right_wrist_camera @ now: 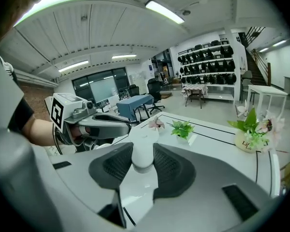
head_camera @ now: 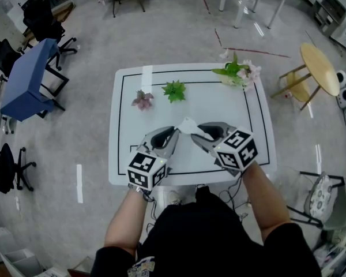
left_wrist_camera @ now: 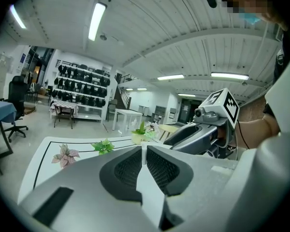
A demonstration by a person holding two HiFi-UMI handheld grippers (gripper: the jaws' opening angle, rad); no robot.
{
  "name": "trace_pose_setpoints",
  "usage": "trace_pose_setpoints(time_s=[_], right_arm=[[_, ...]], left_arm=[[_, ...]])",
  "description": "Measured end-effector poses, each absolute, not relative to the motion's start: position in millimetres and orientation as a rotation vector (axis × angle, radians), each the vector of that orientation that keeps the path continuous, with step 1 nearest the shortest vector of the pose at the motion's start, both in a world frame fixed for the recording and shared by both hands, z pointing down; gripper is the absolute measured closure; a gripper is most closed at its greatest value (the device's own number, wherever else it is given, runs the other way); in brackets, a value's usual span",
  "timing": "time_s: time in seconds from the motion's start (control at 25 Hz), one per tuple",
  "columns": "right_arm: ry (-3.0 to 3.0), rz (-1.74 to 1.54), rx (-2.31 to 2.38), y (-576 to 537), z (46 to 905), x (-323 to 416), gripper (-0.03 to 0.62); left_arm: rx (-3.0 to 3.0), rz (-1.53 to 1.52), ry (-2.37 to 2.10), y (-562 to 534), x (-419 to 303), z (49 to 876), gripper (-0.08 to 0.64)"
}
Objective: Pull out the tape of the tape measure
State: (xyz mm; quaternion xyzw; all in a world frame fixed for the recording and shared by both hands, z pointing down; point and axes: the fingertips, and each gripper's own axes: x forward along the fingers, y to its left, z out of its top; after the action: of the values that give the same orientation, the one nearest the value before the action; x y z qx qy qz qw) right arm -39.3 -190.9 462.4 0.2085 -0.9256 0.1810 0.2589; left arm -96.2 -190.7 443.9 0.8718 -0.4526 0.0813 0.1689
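Above the near part of the white table (head_camera: pixel 219 105) the two grippers meet tip to tip. My right gripper (head_camera: pixel 205 133) is shut on the tape measure (right_wrist_camera: pixel 143 151), a small white round case held between its pads. The same white tape measure (head_camera: pixel 188 126) shows between both grippers in the head view. My left gripper (head_camera: pixel 174 133) is shut on the thin white tape end (left_wrist_camera: pixel 144 148), which stands as a narrow strip between its pads. The right gripper (left_wrist_camera: pixel 195 135) appears close by in the left gripper view, and the left gripper (right_wrist_camera: pixel 104 125) shows in the right gripper view.
On the table's far half stand a pink-leaved plant (head_camera: pixel 142 100), a green plant (head_camera: pixel 174 90) and a pot of flowers (head_camera: pixel 237 73). A blue table (head_camera: pixel 26 79) and office chairs stand to the left, a round wooden table (head_camera: pixel 320 68) to the right.
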Motion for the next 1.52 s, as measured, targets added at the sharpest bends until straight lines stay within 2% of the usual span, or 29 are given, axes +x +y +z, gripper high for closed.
trace_pose_setpoints(time_s=[1.52], right_arm=[[-2.274, 0.492, 1.026, -215.3, 483.0, 60.8, 0.460]], left_arm=[[2.289, 0.282, -1.466, -196.5, -129.2, 451.6, 0.526]])
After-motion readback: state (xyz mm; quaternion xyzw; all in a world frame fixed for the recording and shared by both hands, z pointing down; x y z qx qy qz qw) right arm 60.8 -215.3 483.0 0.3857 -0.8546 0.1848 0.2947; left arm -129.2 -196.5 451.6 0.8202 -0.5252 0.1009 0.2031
